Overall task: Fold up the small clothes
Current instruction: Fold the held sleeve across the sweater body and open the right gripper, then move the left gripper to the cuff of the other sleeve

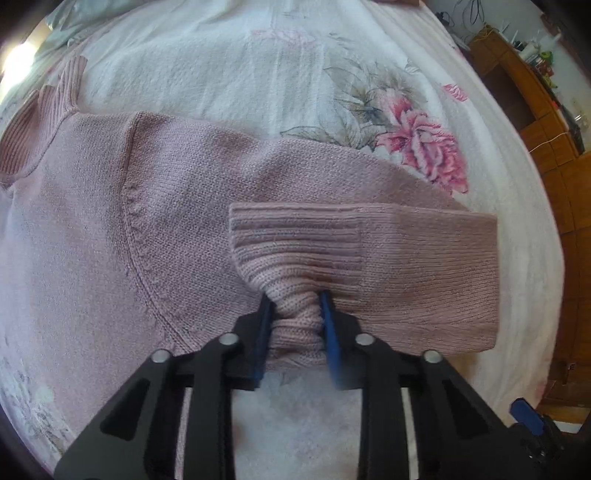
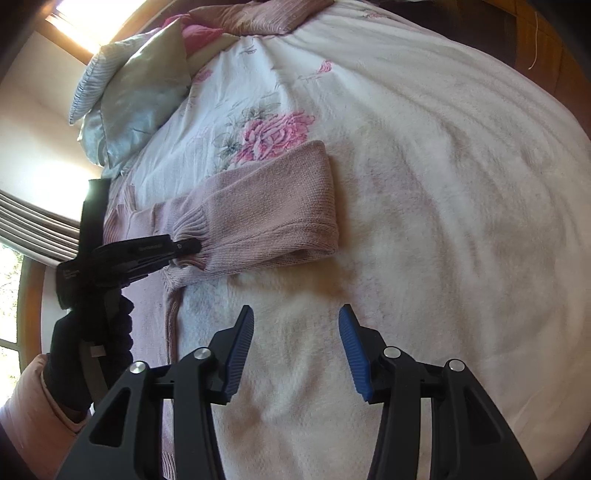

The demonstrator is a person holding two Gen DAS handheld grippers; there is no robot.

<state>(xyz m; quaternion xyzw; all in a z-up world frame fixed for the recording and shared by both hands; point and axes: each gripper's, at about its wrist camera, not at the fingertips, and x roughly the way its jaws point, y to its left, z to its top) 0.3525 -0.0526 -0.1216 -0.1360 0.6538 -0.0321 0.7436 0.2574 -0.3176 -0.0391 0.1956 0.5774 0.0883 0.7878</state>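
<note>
white bedspread (image 1: 295, 74) with pink printed roses covers the bed, and a pale green pillow (image 2: 136, 96) lies near its head by a bright window (image 2: 74, 22). wooden furniture (image 1: 524, 96) stands along the side of the room.

on the bedspread lies a pink knitted sweater (image 1: 110, 221), spread flat, its ribbed collar (image 1: 37, 122) at the left of the left wrist view. one sleeve (image 1: 424, 266) is doubled back on itself, so that its ribbed cuff (image 1: 295, 240) rests over the sweater's body. the left gripper (image 1: 297, 314) is clamped on that cuff, the knit bunched tightly between its blue pads (image 1: 328, 325).

in the right wrist view the same left gripper (image 2: 184, 249) shows from the side, gripping the cuff, held by a hand in a black glove (image 2: 70, 358) with a pink sleeve cuff (image 2: 29, 402) behind it. the right gripper (image 2: 295, 350) hangs over bare bedspread, its fingers spread wide and holding nothing, well apart from the folded sleeve.
</note>
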